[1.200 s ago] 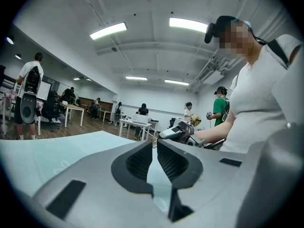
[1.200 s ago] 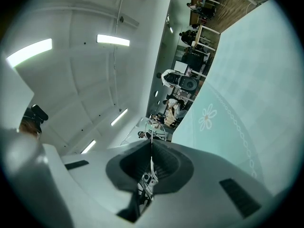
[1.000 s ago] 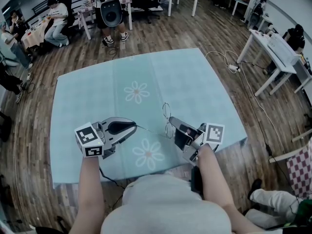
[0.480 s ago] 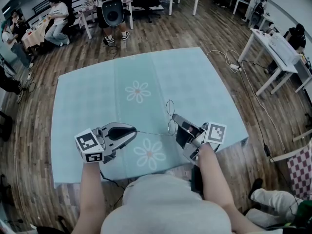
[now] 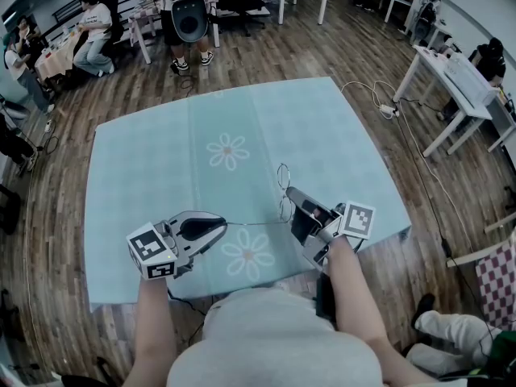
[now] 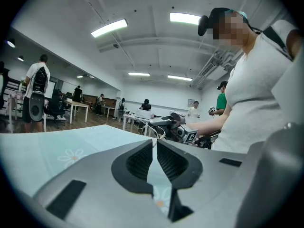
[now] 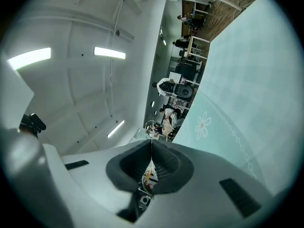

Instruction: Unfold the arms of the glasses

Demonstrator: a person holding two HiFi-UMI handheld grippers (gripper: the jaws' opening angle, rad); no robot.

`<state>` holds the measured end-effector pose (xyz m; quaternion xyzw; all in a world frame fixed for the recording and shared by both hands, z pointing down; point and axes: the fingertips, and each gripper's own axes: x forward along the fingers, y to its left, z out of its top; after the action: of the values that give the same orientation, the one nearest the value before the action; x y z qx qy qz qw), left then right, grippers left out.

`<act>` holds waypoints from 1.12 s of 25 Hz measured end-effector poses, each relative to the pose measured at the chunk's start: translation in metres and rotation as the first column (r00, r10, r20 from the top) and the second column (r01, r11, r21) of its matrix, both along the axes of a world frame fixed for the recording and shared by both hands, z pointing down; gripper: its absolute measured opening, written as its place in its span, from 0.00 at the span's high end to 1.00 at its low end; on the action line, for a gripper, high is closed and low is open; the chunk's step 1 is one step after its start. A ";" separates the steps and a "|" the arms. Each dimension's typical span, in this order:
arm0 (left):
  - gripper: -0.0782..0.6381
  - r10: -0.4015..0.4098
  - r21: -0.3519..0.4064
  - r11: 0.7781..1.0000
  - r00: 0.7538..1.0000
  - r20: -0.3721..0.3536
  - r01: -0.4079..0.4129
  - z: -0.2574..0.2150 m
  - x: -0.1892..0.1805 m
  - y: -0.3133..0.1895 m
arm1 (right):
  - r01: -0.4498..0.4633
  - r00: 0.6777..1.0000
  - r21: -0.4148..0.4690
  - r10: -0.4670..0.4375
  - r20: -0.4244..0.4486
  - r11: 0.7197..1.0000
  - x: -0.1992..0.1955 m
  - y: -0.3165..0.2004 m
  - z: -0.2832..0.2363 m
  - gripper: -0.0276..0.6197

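- While the left gripper [image 5: 225, 226] has its fingers narrowed onto the free end of the glasses arm [image 5: 254, 223], the right gripper [image 5: 289, 192] has its fingers pressed together on the wire frame of the glasses [image 5: 282, 177].
- That arm runs as a thin line from the left fingertips across to the frame at the right fingertips, swung out away from the lenses.
- Both lenses poke out just past the right fingertips, one nearer the fingers and one farther.
- In the left gripper view only a thin slit shows between the pads, and the frame and the right gripper lie straight ahead of the tips.
- Ahead of both pairs of fingers the pale blue cloth [image 5: 153, 160] lies bare out to its far edge, and it is bare to the left of the left fingers too.
- The cloth's near edge runs close behind both grippers, by the person's body, and its right edge is near the rear of the right gripper.
- A printed flower [image 5: 247, 254] lies between the two pairs of fingers, on the person's side.
- Past the far edge is wooden floor [image 5: 242, 59], with a cable [image 5: 367, 95] off the far right corner and white tables [image 5: 451, 87] well apart.
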<state>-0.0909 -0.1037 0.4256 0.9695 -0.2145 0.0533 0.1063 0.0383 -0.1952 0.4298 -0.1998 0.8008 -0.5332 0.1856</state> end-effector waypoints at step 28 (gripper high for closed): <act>0.72 -0.224 0.122 0.968 0.974 0.025 0.220 0.030 0.017 -0.018 | 0.007 0.992 -0.073 0.002 0.130 0.997 -0.006 0.006 -0.003 0.94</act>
<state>-0.0739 -0.1220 0.4560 0.9427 -0.3265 0.0470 0.0500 0.0323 -0.1897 0.4264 -0.1703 0.7672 -0.5744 0.2292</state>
